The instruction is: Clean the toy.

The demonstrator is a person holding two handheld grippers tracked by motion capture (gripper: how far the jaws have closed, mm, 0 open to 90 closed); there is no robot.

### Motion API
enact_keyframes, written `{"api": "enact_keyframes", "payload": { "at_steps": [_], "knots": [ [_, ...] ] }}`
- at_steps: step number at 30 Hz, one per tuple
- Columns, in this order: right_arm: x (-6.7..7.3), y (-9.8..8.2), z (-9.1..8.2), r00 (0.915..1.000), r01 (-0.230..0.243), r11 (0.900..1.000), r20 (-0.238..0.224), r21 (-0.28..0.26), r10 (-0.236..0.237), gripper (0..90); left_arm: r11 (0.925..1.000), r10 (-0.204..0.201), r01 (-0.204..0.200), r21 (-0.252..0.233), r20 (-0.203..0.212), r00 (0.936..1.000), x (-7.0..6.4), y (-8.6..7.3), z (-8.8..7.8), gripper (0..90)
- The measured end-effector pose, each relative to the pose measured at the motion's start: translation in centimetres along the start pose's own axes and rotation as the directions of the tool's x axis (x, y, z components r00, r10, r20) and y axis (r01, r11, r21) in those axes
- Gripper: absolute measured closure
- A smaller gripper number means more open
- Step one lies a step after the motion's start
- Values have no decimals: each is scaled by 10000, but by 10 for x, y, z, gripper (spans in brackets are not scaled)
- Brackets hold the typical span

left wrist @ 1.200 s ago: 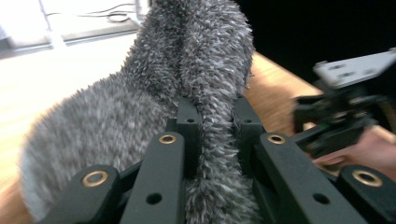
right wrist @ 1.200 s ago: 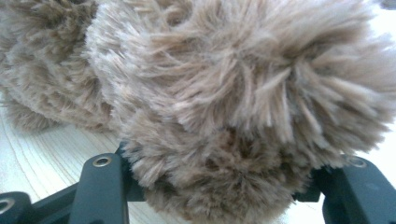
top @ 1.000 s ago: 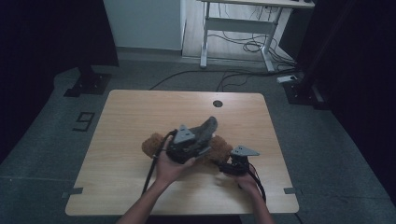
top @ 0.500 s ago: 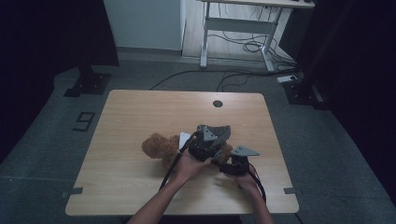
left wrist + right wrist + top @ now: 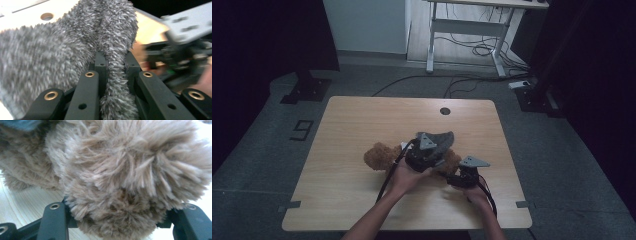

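Grey fleecy cloth [image 5: 439, 139] hangs from the left gripper [image 5: 428, 150] in the high view, over the brown plush toy [image 5: 381, 156] lying near the middle of the wooden table [image 5: 347, 130]. The right gripper [image 5: 462, 175] sits just right of the toy, on its furry end. No box, bowl or other container stands on the table.

From the left gripper view, the jaws are pressed together on a narrow fold of the cloth [image 5: 110, 50], the rest bunching out to the left. So thin a pinch could slip, and the cloth would then drop beside the toy rather than over it. The other gripper [image 5: 180, 50] shows blurred just to the right; the two tools are near enough to knock together.

From the right gripper view, the jaws pinch a fluffy tan limb of the toy [image 5: 130, 182], the pads sunk in the pile. Such soft fur may pull free if the toy is tugged.
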State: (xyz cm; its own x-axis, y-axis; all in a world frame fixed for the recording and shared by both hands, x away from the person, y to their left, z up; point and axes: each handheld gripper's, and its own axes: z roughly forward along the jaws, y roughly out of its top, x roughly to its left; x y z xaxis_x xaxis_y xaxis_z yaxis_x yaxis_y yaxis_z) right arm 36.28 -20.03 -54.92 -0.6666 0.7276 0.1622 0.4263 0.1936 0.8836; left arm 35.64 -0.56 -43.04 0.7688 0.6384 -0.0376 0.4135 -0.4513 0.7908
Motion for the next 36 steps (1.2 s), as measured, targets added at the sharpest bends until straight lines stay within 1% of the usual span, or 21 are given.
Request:
{"api": "enact_keyframes", "payload": {
  "at_steps": [1, 3, 6, 7, 9, 11, 14, 15, 16, 17, 19, 21, 22, 24, 27, 29, 31, 32, 34, 35, 36],
  "knots": [
    [0, 0, 0, 10000, -4, 10000, 12, -4, 4, 385, 9999, 88, -89, 75, 45, 10000, -3, 2, 3, 775],
    [1, 0, 0, 10000, -42, 10000, 35, -34, 42, 385, 9993, 139, -147, 335, 222, 9997, -10, 6, 17, 774],
    [1, 0, 0, 10000, -22, 10000, 36, -11, 22, 386, 9977, -119, 91, 677, 409, 9991, -9, 3, 38, 773],
    [1, 0, 0, 10000, -13, 10000, 60, 19, 13, 385, 9979, -271, 245, 598, 437, 9987, -7, 0, 42, 773],
    [0, 0, 0, 9999, -96, 9999, 90, 78, 95, 385, 9981, -416, 395, 467, 446, 9981, -4, -1, 43, 775],
    [0, 0, 0, 9999, -76, 10000, 80, 63, 76, 386, 9985, -244, 232, 492, 235, 9994, -4, -1, 40, 776],
    [1, 0, 0, 9999, -54, 10000, 118, 48, 54, 387, 9991, -24, 32, 431, -207, 9998, -1, -5, 32, 777],
    [1, 0, 1, 9999, -57, 10000, 134, 29, 56, 388, 9994, 52, -35, 356, -474, 9989, 1, -8, 27, 778],
    [1, 0, 0, 9999, -66, 10000, 139, 37, 66, 388, 9995, 87, -67, 316, -642, 9979, 4, -10, 23, 777],
    [1, 0, 0, 9999, -63, 10000, 130, 46, 63, 388, 9996, 89, -64, 278, -893, 9960, 8, -14, 17, 777],
    [1, 0, 0, 9999, -93, 9999, 119, 50, 93, 388, 9998, -61, 81, 180, -1073, 9942, 17, -21, 8, 778],
    [1, 0, 0, 9999, -59, 10000, 82, 37, 59, 388, 9994, -352, 347, -77, -927, 9951, 27, -30, -3, 779],
    [1, 0, 1, 10000, -37, 10000, 74, 2, 37, 388, 9990, -420, 403, -205, -904, 9950, 30, -33, -9, 779],
    [1, 0, 1, 10000, -48, 10000, 62, -2, 48, 388, 9980, -460, 418, -468, -933, 9946, 34, -38, -23, 779],
    [1, 0, 1, 9999, -97, 10000, 59, -11, 97, 388, 9967, -564, 499, -642, -1048, 9929, 40, -41, -37, 778],
    [1, 0, 0, 9999, -119, 9999, 61, -10, 119, 388, 9955, -705, 622, -711, -1217, 9901, 47, -45, -48, 777],
    [0, 0, 1, 9998, -168, 9999, 58, -39, 168, 388, 9942, -903, 804, -713, -1481, 9848, 56, -51, -56, 775],
    [0, 0, 1, 9998, -190, 9998, 43, -33, 190, 388, 9940, -974, 882, -653, -1547, 9831, 60, -54, -58, 774],
    [0, 0, 0, 9999, -170, 9999, 24, -5, 170, 388, 9900, -1352, 1264, -619, -1696, 9762, 73, -65, -64, 773],
    [0, 0, 1, 9999, -164, 9999, 22, -19, 164, 388, 9870, -1565, 1479, -632, -1676, 9734, 78, -71, -67, 773],
    [0, 0, 1, 9999, -148, 9999, 29, -19, 149, 388, 9847, -1699, 1609, -664, -1635, 9718, 82, -74, -69, 773]
  ]
}}
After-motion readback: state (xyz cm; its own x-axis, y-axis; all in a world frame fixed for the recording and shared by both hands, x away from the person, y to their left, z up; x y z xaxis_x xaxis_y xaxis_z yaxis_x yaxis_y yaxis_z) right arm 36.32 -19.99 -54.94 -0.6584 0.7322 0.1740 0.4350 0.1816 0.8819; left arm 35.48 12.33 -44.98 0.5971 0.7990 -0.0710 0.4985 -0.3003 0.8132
